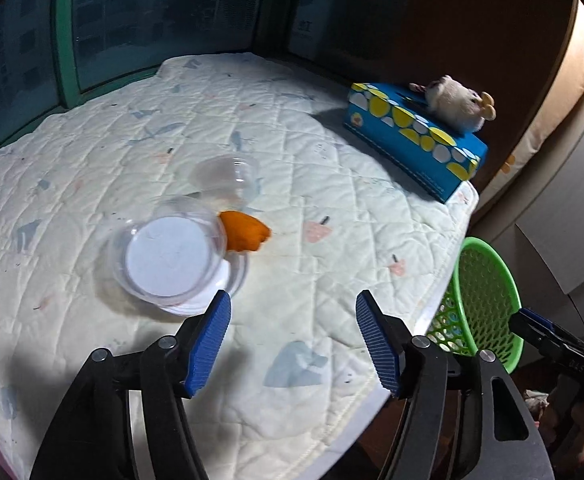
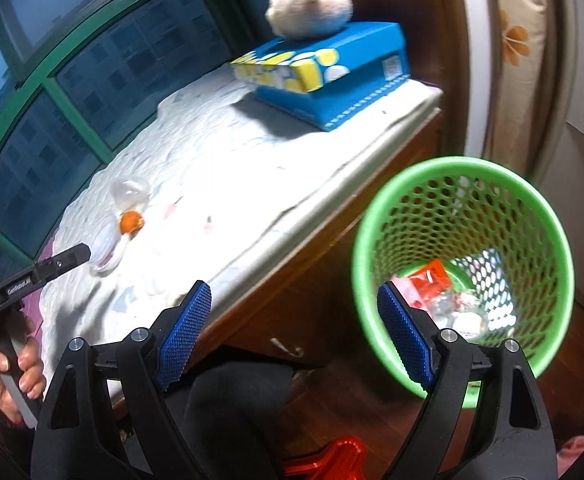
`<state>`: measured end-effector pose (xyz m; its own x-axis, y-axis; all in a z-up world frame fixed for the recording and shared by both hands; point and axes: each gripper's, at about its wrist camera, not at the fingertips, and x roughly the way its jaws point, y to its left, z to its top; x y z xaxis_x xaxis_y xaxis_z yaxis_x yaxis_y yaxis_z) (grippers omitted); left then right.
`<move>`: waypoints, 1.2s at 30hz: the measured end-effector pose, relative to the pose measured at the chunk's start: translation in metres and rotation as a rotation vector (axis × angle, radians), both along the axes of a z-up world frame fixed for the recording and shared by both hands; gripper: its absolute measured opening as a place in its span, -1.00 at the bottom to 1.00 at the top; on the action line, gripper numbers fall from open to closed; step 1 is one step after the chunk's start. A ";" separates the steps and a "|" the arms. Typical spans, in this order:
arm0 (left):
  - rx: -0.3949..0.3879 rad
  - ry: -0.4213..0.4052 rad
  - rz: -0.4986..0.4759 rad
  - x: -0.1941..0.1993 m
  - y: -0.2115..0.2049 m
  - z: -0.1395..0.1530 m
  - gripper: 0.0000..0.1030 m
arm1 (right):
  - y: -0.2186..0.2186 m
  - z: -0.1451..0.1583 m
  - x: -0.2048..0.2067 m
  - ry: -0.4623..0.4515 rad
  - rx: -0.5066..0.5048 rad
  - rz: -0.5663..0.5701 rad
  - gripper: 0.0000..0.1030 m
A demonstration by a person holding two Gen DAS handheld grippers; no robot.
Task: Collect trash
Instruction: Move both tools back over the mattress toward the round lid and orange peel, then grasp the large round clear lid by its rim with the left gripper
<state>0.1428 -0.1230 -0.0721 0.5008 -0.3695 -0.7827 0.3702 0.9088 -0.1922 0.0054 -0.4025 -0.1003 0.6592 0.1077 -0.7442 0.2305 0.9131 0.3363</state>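
Left tongs (image 1: 292, 316): nearest the left wrist camera, blue pads spread wide, nothing between them, poised above the quilted pad (image 1: 332, 208) that covers the surface.

Just past the left pad: clear plastic lid (image 1: 170, 256), lying flat on the quilt, white-looking disc in its middle. Orange scrap (image 1: 246, 231) touches the lid's far right edge. Second clear plastic cup (image 1: 226, 176) lies on its side right behind both. All three sit near the middle of the quilt, somewhat blurred.

Far right corner of the surface: blue tissue box (image 1: 412, 140) with yellow and white dots; small plush toy (image 1: 456, 106) rests on top of it.

Right tongs (image 2: 294, 316): pads also wide apart, empty, held over the gap between the surface edge and the green mesh basket (image 2: 380, 224). Basket stands on the floor beside the surface; red wrapper (image 2: 430, 280) and other pale scraps lie at its bottom.

Left hand (image 2: 12, 372) grips the left tool's handle, seen at the lower left of the right wrist view
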 end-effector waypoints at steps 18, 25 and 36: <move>0.140 0.034 -0.010 0.059 0.048 -0.028 0.82 | 0.057 0.010 0.046 0.001 -0.013 0.139 0.66; 0.147 0.048 -0.034 0.069 0.049 -0.037 0.82 | 0.075 0.010 0.062 0.010 -0.020 0.179 0.67; 0.158 0.023 -0.059 0.074 0.044 -0.041 0.82 | 0.098 0.014 0.080 0.010 -0.033 0.230 0.67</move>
